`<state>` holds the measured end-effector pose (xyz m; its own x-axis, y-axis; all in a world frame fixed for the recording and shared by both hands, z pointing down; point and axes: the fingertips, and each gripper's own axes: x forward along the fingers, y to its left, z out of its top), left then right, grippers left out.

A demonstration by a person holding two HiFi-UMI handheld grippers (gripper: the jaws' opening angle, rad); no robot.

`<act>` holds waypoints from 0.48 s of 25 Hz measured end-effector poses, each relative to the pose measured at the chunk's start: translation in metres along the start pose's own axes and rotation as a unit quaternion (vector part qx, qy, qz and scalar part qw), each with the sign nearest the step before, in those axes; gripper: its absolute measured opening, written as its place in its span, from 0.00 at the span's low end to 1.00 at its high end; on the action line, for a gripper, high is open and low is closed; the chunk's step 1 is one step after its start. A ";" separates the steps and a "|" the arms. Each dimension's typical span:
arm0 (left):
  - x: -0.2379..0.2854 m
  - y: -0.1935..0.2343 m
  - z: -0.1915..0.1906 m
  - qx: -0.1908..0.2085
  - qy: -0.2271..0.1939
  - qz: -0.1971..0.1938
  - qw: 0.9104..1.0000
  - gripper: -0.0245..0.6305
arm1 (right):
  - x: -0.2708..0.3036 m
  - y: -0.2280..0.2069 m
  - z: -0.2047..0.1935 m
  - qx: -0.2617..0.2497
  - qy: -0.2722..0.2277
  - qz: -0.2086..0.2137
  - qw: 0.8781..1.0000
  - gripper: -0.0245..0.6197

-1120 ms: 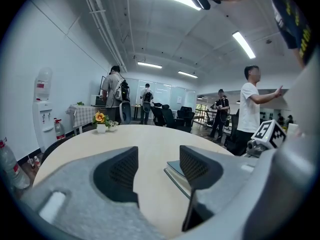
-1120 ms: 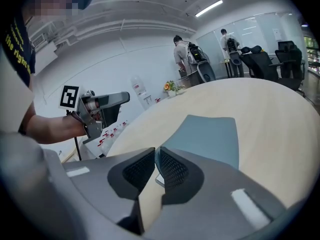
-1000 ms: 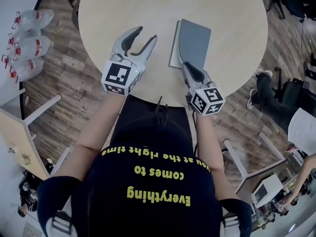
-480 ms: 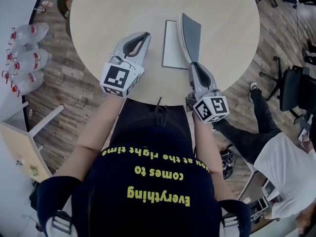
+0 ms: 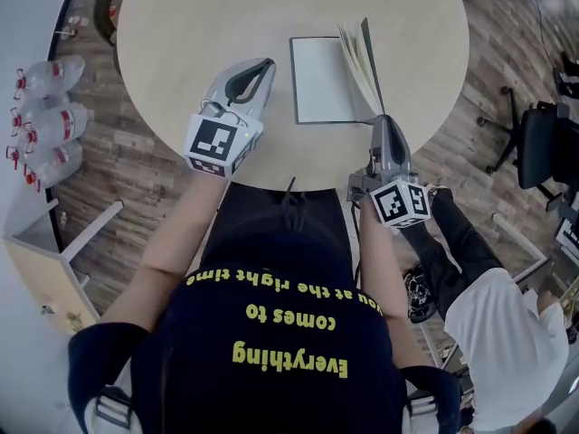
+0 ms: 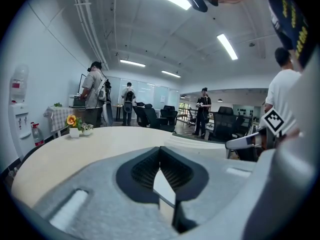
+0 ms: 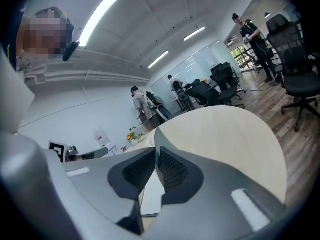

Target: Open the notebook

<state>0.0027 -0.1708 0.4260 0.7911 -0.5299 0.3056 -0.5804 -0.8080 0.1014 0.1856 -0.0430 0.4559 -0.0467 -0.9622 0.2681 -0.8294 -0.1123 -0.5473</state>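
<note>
Right claw point(image 5: 381, 120) gripping notebook point(image 5: 322, 81) cover edge, upright

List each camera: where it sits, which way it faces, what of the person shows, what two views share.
Head view: on the person's head, facing steeply down at the round table and notebook; torso, forearms, left tool, right tool show.
Left gripper view: on the left tool, looking across the table along its shut jaws.
Right gripper view: on the right tool, looking along jaws clamped on the notebook's raised cover.
Both gripper views catch the flower pot.
</note>
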 end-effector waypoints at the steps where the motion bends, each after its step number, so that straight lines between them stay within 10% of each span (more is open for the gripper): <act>1: 0.001 -0.001 0.000 0.001 0.001 -0.001 1.000 0.04 | -0.003 -0.007 0.001 0.009 -0.005 -0.011 1.000 0.10; 12: 0.009 -0.008 -0.005 0.004 0.013 -0.002 1.000 0.04 | -0.014 -0.084 0.006 0.085 -0.013 -0.094 0.992 0.10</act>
<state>0.0136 -0.1678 0.4325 0.7881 -0.5200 0.3292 -0.5756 -0.8122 0.0951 0.2597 -0.0213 0.4935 0.1160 -0.9267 0.3576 -0.7164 -0.3274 -0.6161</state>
